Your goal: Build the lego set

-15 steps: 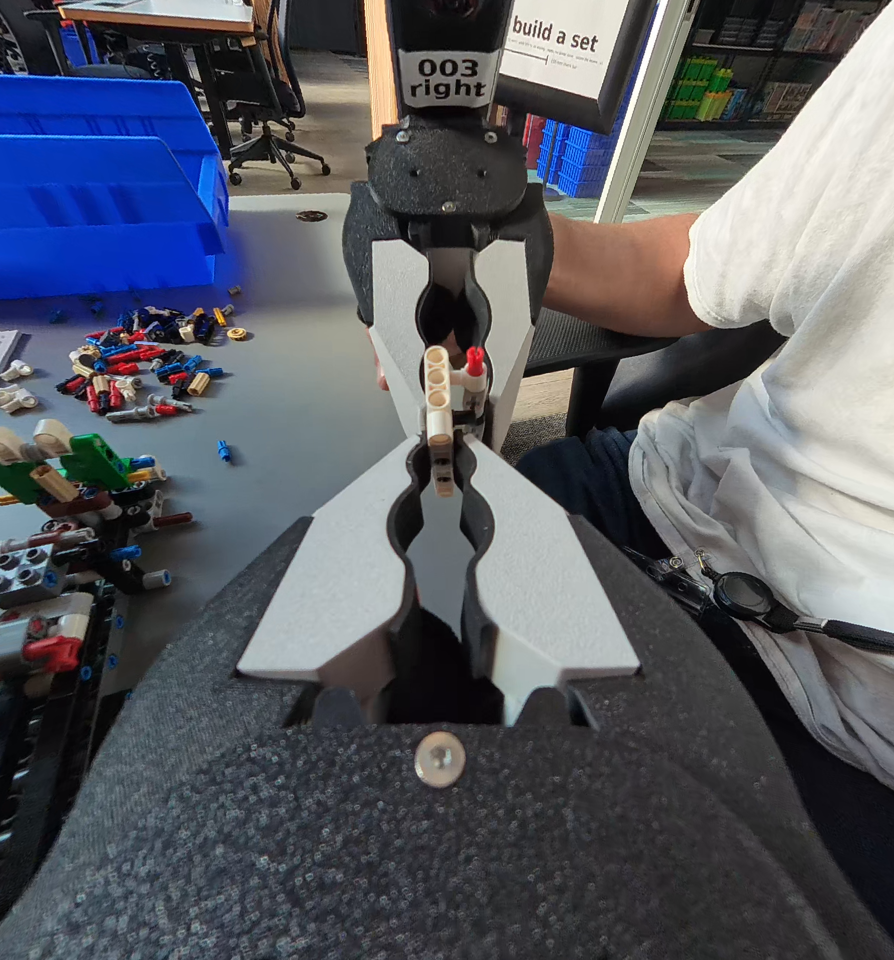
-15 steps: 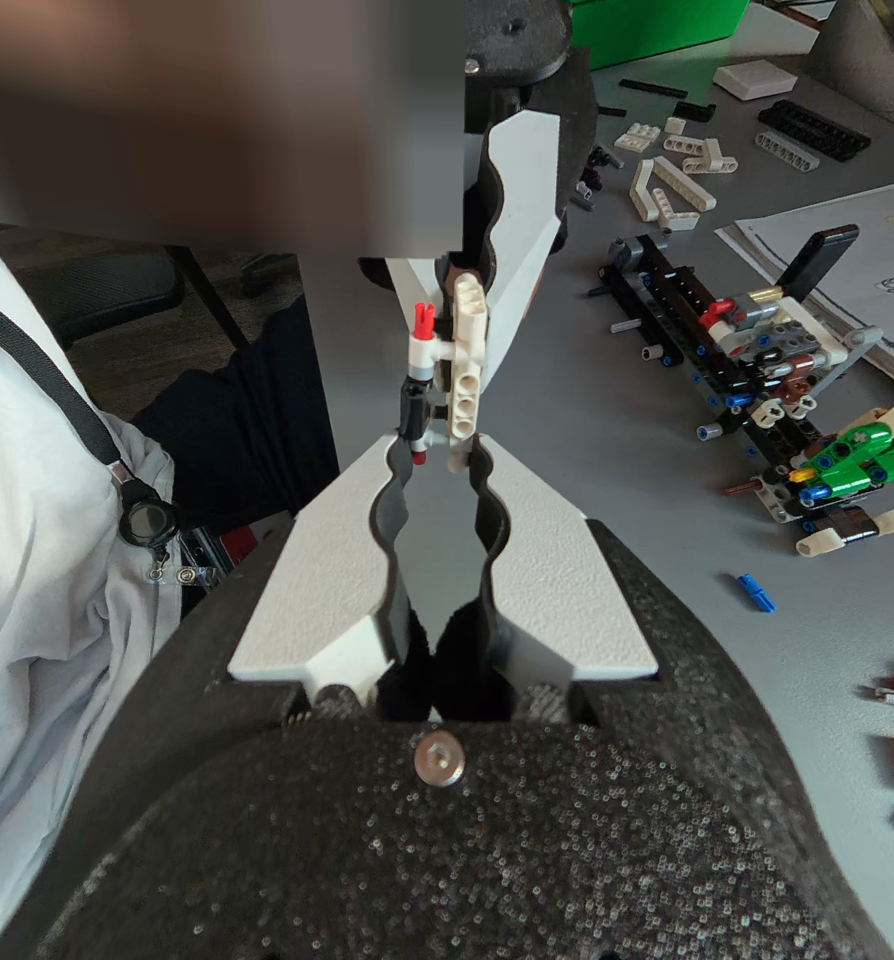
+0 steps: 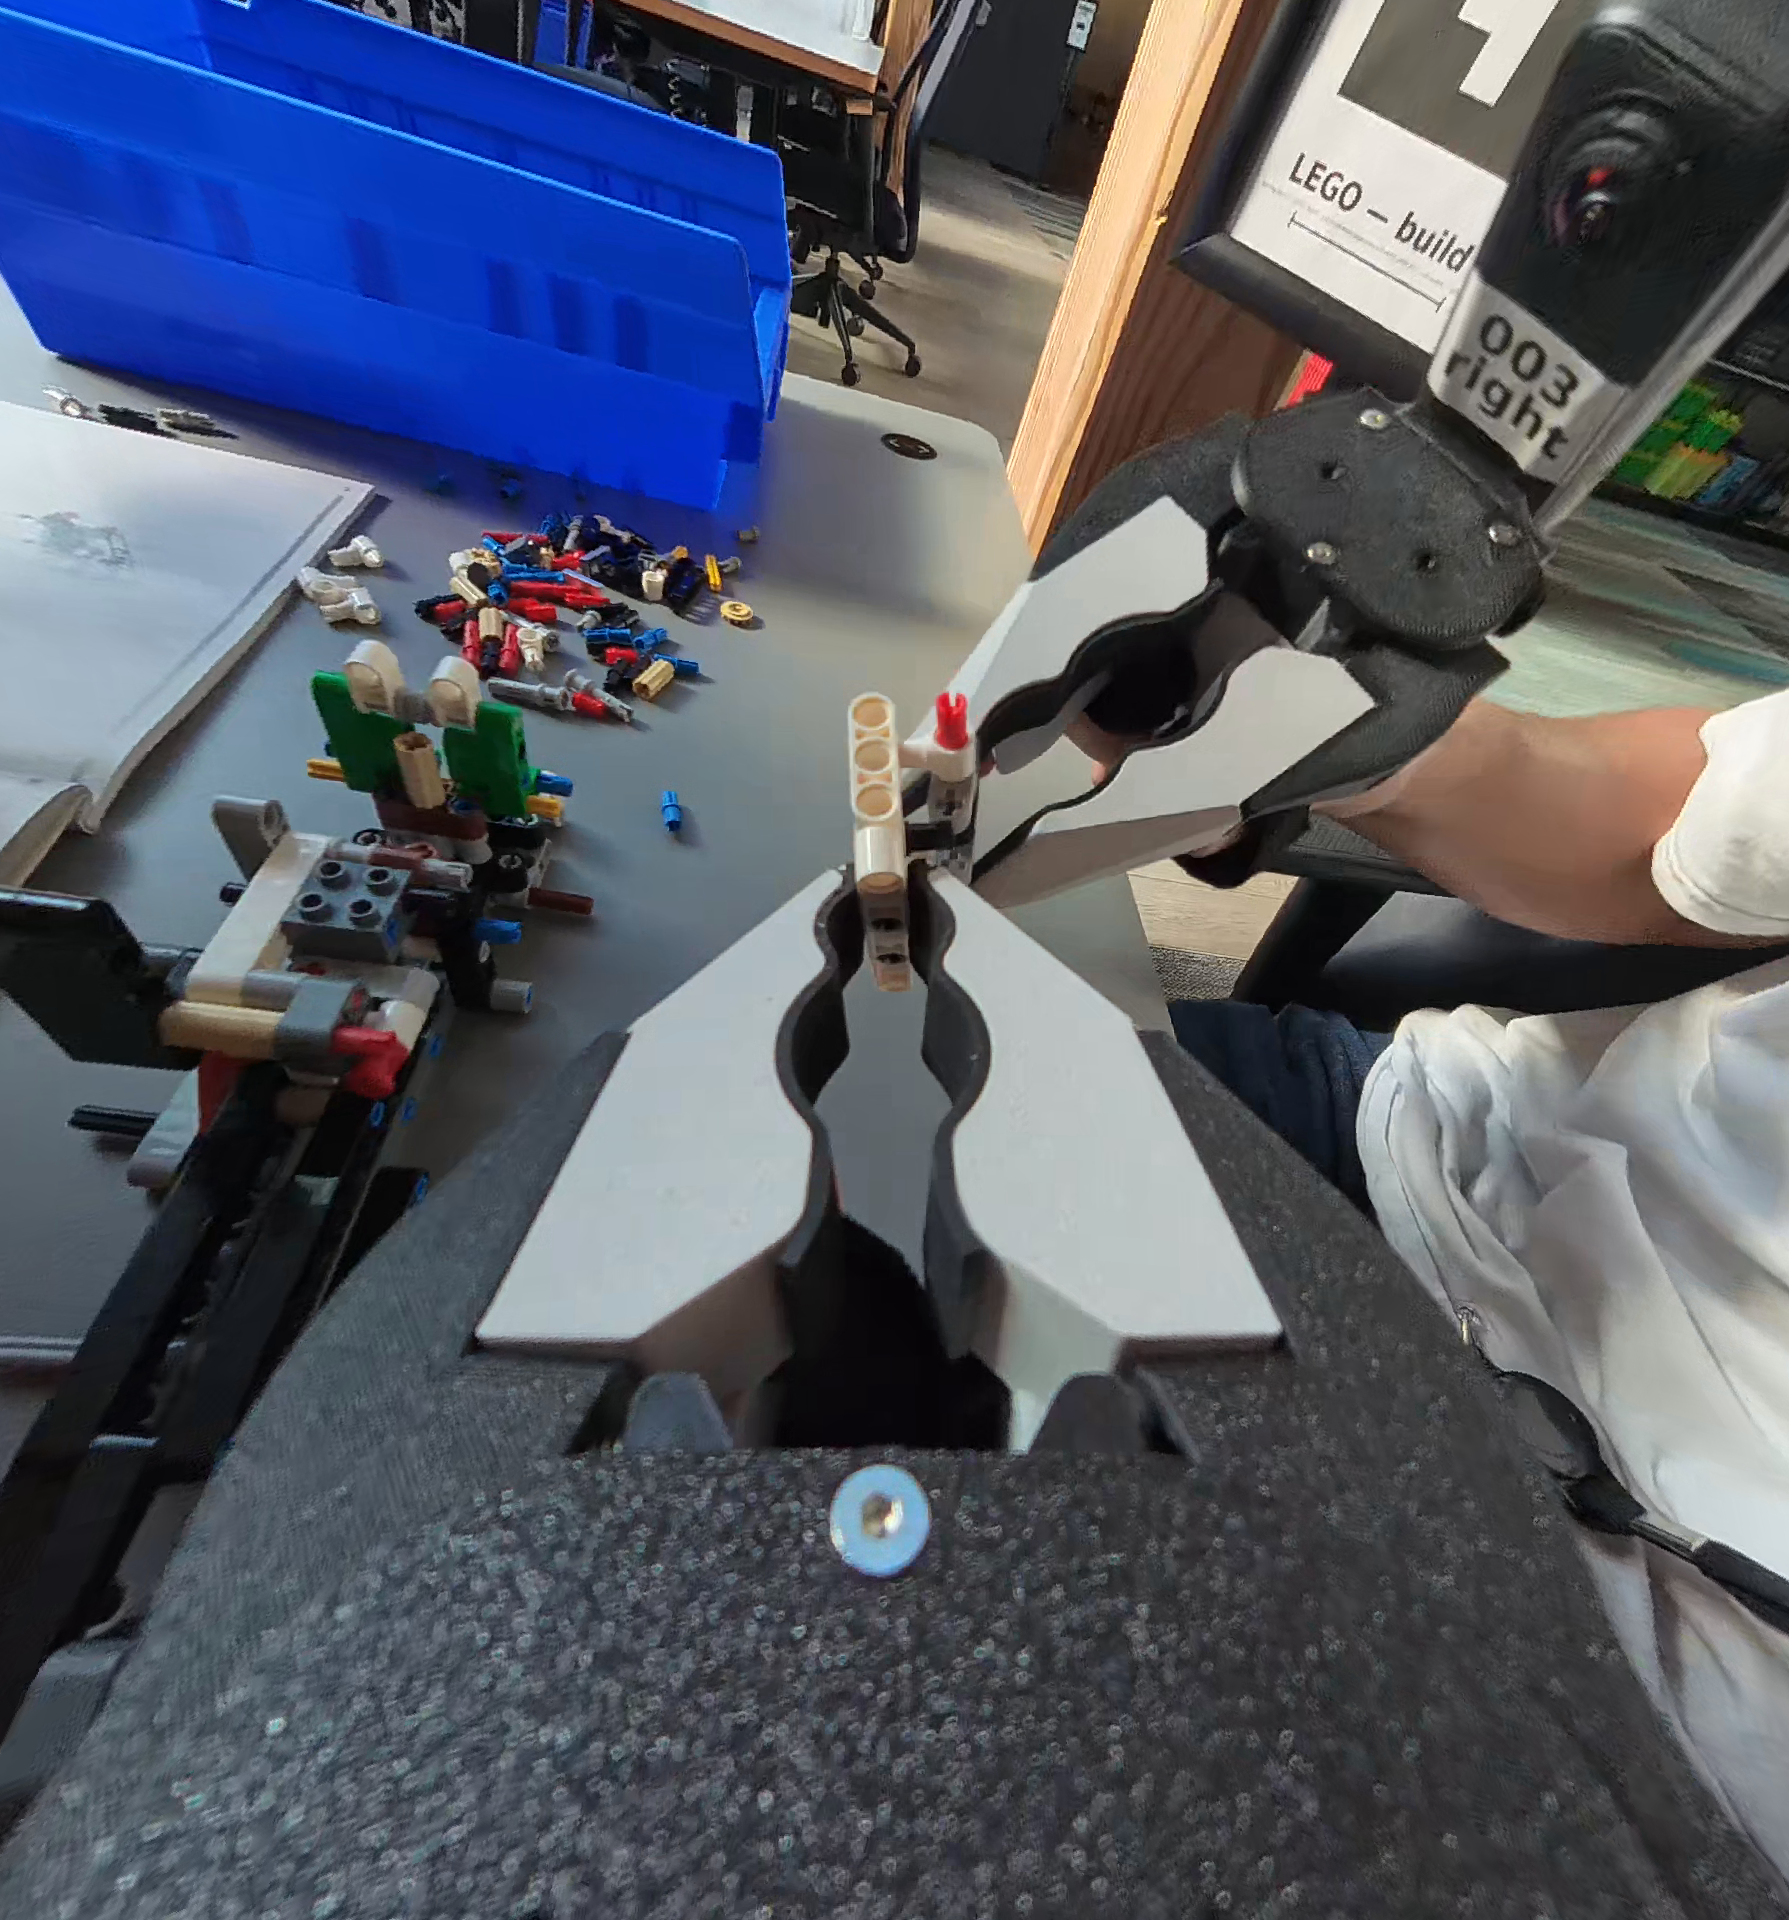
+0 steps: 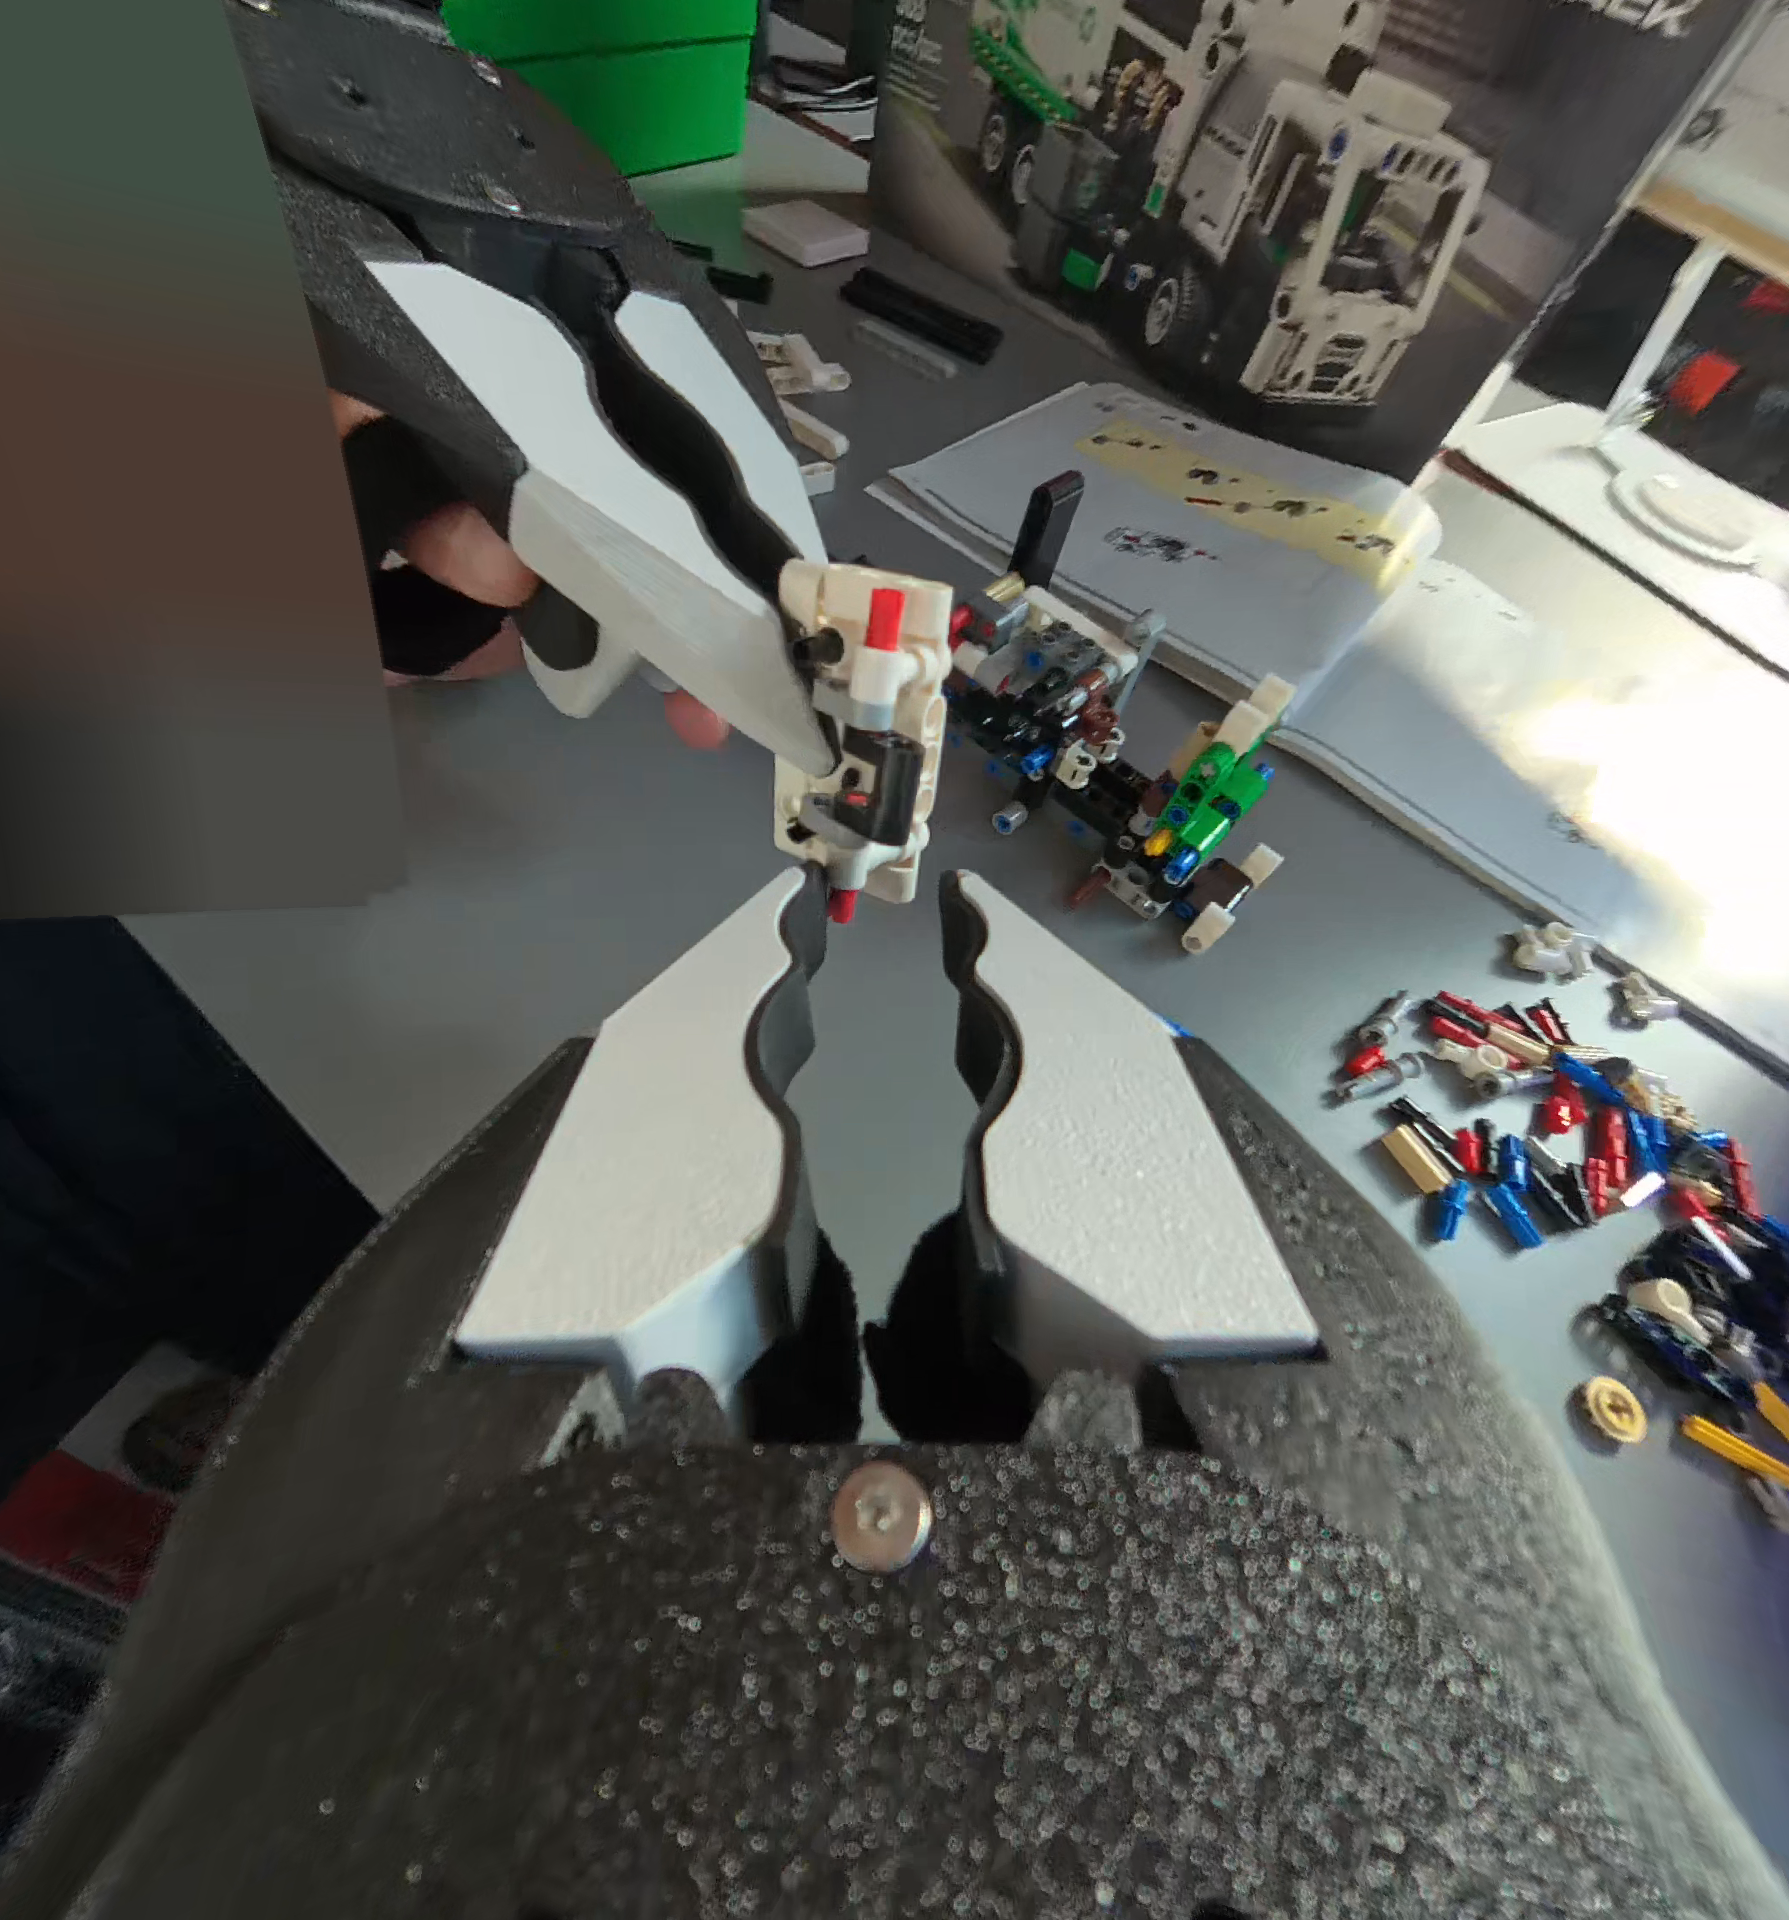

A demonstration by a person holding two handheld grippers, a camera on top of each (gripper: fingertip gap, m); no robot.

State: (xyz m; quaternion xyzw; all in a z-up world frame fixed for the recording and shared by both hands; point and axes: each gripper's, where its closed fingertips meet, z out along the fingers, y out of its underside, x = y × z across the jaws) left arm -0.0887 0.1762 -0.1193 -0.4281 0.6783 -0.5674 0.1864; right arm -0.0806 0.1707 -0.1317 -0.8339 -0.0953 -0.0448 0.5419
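The small brick assembly, a cream beam carrying grey, black and red pins, sits near the centre of the left wrist view, above the grey table. We see the left gripper clamped on the beam's lower end, pads pressed against both its sides. In the right wrist view the right gripper stands apart: its fingers flank the assembly's bottom edge, with a clear gap on the right side, so we count it as not gripping.

We judge the hold narrow: one end of a thin beam is pinched, so a sideways nudge from the right gripper could twist it or pop off the red pin.

Left of centre on the table lie a partly built model, a heap of loose pins and an open booklet, with blue bins at the upper left. Office chairs and shelving stand beyond.
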